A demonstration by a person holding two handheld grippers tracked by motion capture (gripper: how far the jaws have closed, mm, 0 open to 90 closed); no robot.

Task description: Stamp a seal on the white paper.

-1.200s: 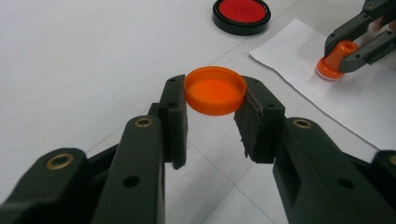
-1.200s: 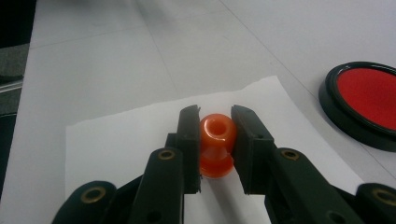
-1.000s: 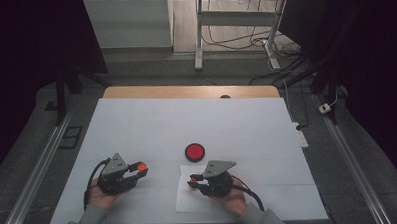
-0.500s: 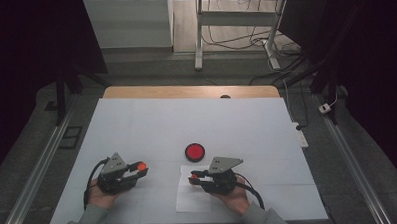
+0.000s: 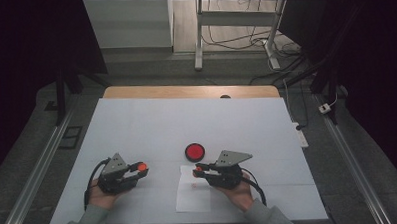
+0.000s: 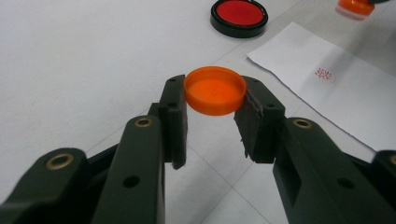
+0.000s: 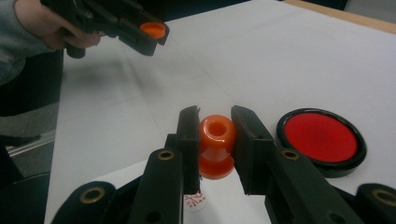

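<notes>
the right hand-held gripper (image 7: 212, 135) is clamped on an orange stamp (image 7: 216, 144), holding it upright just above the fresh red imprint (image 7: 194, 201) on the sheet of paper (image 5: 193, 194), so the mark stays unsmudged. the red ink pad (image 7: 321, 137) lies open just beside it on the table (image 5: 152, 128), within easy reach for re-inking. well apart, the left hand-held gripper (image 6: 212, 105) pinches the stamp's orange cap (image 6: 215, 90), hollow side up, parked clear, probably ready for recapping.

A round red ink pad in a black case (image 5: 194, 151) sits on the table (image 5: 137, 124), just beyond a white paper sheet (image 5: 192, 200); an orange plastic stamp (image 7: 215, 145) hangs over the sheet, an orange plastic cap (image 6: 215, 90) well to its left.
</notes>
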